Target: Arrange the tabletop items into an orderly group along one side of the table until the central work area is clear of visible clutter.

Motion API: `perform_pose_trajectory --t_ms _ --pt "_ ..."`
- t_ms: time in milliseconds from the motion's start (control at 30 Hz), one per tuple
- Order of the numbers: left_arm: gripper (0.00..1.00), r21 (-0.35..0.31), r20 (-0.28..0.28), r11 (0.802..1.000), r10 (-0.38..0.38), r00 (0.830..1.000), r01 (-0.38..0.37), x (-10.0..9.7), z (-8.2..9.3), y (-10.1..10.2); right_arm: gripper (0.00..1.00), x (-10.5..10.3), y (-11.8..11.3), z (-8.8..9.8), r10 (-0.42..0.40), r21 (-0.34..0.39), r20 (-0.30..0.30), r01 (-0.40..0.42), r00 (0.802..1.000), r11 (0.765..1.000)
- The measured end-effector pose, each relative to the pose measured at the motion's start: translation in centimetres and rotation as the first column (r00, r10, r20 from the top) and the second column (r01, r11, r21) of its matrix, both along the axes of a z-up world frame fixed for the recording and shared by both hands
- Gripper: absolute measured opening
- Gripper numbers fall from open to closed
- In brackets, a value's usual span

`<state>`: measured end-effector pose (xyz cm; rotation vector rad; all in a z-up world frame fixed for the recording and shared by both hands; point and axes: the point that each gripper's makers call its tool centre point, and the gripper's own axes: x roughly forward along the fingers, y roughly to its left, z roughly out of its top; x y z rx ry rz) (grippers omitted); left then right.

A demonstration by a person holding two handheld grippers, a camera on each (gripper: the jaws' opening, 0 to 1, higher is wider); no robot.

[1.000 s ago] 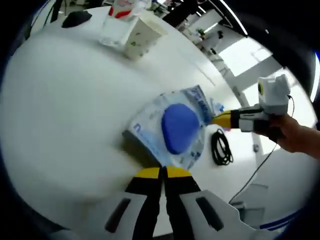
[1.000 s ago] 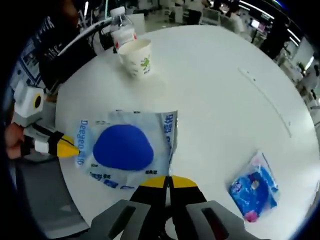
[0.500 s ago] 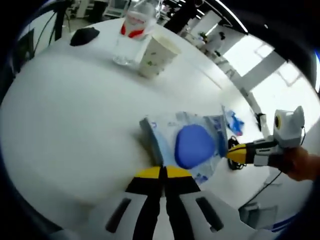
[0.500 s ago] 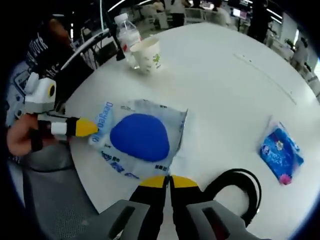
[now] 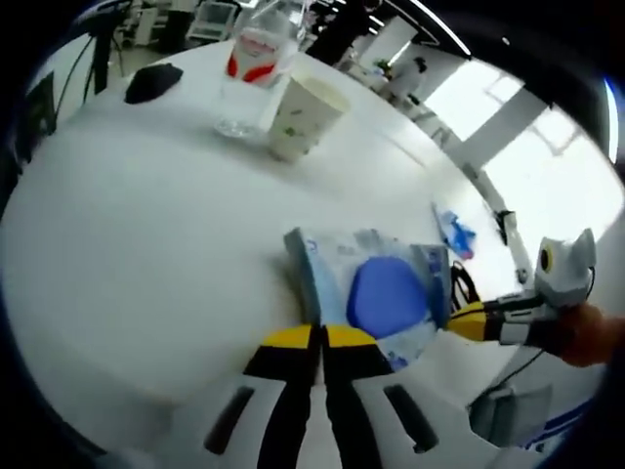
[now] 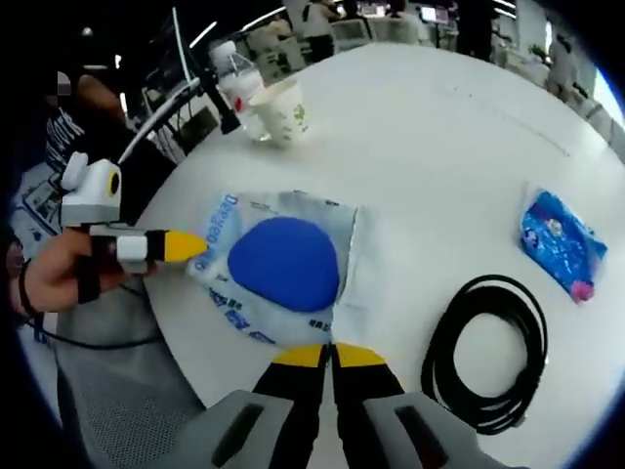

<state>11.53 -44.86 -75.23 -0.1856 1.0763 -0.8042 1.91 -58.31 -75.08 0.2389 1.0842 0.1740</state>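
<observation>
Two grippers, both clamped on one item — a clear plastic pouch (image 6: 278,274) holding a blue rounded pad.

- Right gripper (image 6: 314,354): yellow-tipped jaws pressed together on the pouch's near edge. It also enters the left gripper view from the right, yellow tip touching the pouch's far edge, with a hand (image 5: 596,334) behind it.
- Left gripper (image 5: 319,338): jaws closed on the pouch's opposite edge; in the right gripper view it comes in from the left, held by a hand (image 6: 54,278) with a dark strap.
- Pouch: lies at the table (image 6: 439,147) edge nearest the person, stretched between both grippers. Blue lettering along one edge, too small and warped to read for certain.
- Black cable (image 6: 485,354): coiled in a loop, just beside the pouch; in the left gripper view mostly hidden behind the pouch.
- Small blue packet (image 6: 559,242): well apart from the pouch, print unreadable.
- Paper cup (image 5: 305,115): white with a green motif, upright, just beside a clear bottle (image 5: 252,73) with a red label; bottle top cut off in the left gripper view.
- Dark flat object (image 5: 153,81): near the far rim, identity unclear.

Background — office furniture, blurred.
</observation>
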Motion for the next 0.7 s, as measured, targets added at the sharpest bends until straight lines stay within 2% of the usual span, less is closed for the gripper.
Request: perform_pose_trajectory --t_ms 133,433,600,700 --pt "0.02 0.009 0.011 0.999 -0.052 0.999 0.051 -0.2 -0.2 0.2 0.02 -0.3 1.0 0.2 -0.042 0.069 0.006 0.042 0.999 0.997" --pt "0.14 -0.003 0.029 0.988 -0.155 0.987 0.155 -1.3 -0.3 0.8 0.07 -0.3 0.8 0.2 -0.061 0.089 0.044 0.057 0.997 0.994" --pt "0.17 -0.018 0.029 0.981 -0.190 0.981 0.191 -1.7 -0.2 1.4 0.18 -0.9 0.4 -0.4 -0.087 0.107 0.030 0.084 0.996 0.991" --pt "0.18 -0.028 0.028 0.980 -0.198 0.980 0.199 -2.1 -0.1 1.8 0.20 -1.1 0.9 -0.4 -0.082 0.117 0.030 0.078 0.996 0.990"
